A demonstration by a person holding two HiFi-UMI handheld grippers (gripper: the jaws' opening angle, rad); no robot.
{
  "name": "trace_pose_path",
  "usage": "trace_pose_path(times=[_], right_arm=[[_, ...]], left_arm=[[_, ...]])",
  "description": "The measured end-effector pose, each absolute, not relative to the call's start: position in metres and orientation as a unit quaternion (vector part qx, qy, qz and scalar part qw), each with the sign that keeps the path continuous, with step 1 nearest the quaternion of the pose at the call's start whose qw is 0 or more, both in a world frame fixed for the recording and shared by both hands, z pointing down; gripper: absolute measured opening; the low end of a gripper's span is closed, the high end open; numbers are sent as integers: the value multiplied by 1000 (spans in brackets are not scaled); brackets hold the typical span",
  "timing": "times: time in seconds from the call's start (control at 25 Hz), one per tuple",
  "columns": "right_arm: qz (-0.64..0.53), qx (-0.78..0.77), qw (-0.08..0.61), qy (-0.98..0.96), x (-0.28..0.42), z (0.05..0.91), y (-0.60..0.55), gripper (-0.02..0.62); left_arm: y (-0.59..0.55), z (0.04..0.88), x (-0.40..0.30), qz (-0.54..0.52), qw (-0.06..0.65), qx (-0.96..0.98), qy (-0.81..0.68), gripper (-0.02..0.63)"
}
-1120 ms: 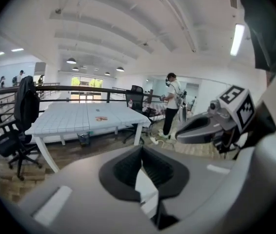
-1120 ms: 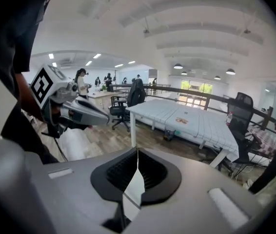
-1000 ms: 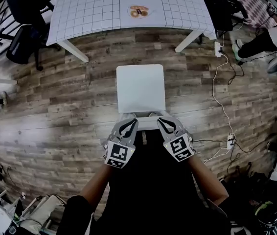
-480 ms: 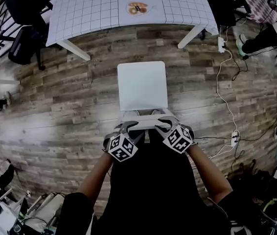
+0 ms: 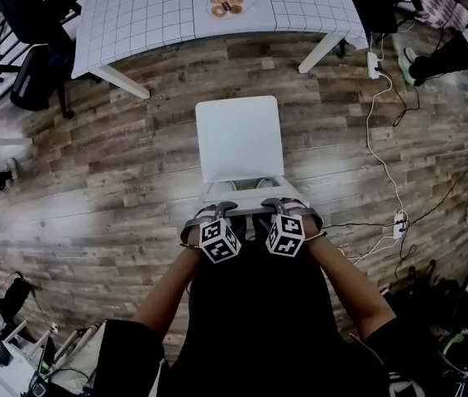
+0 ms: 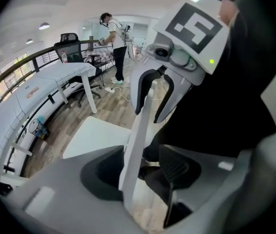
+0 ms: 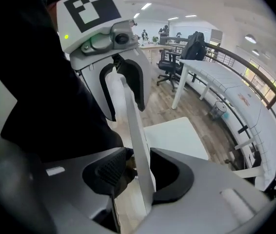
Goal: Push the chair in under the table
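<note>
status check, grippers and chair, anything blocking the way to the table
Jaws of left gripper and right gripper just opened, astride the backrest, no grip. The chair sits short of the table, not under. Bare floor between them.

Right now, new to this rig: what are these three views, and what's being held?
No robot: a person holds a two-jaw gripper in each hand; the marker cubes belong to them. The head view looks down from the person's head; the other two cameras ride on the grippers. The left gripper and the right gripper straddle the backrest of a white chair; their jaws have just been opening, so nothing is gripped. The grid-covered table stands ahead, chair not yet under it.
</note>
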State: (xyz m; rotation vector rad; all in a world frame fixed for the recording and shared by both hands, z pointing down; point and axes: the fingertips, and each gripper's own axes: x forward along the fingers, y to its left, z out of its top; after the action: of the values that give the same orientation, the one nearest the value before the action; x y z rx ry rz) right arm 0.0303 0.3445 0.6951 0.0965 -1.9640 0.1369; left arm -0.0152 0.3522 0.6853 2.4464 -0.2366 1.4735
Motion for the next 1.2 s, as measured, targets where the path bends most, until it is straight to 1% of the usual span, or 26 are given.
trace_pose_path(times=[0.24,0.28,0.4,0.48,0.56,0.6,0.64,0.68,0.72,1.04,1.2], right_arm=[[25,22,592,-805,30,720,346,155],[23,20,596,-803,29,723,346,153],[19,13,612,-790,27,735,346,153],[11,13,628,-778,27,746,345,155],[-3,22,647,-762,31,755,341,135],[-12,26,657,-754,33,758,339,94],[-17,29,664,-747,33,760,338,86],[-19,29,670,-742,32,762,336,84],[-18,29,673,-739,31,764,335,84],[-3,22,674,-738,36,765,338,84],[21,12,675,-737,38,764,336,89]], left_arm=[[353,706,-14,544,130,827,-64,221],[353,710,-14,554,119,822,-56,210],[354,722,-18,588,73,805,-24,209],[354,730,-22,604,60,795,-12,202],[353,739,-25,607,63,792,-14,176],[353,743,-27,609,65,790,-19,159],[351,747,-30,614,62,787,-26,150],[348,751,-33,621,56,781,-35,103],[346,755,-37,630,51,774,-41,92],[347,761,-32,640,61,766,-27,94],[346,758,-31,644,42,764,-7,92]])
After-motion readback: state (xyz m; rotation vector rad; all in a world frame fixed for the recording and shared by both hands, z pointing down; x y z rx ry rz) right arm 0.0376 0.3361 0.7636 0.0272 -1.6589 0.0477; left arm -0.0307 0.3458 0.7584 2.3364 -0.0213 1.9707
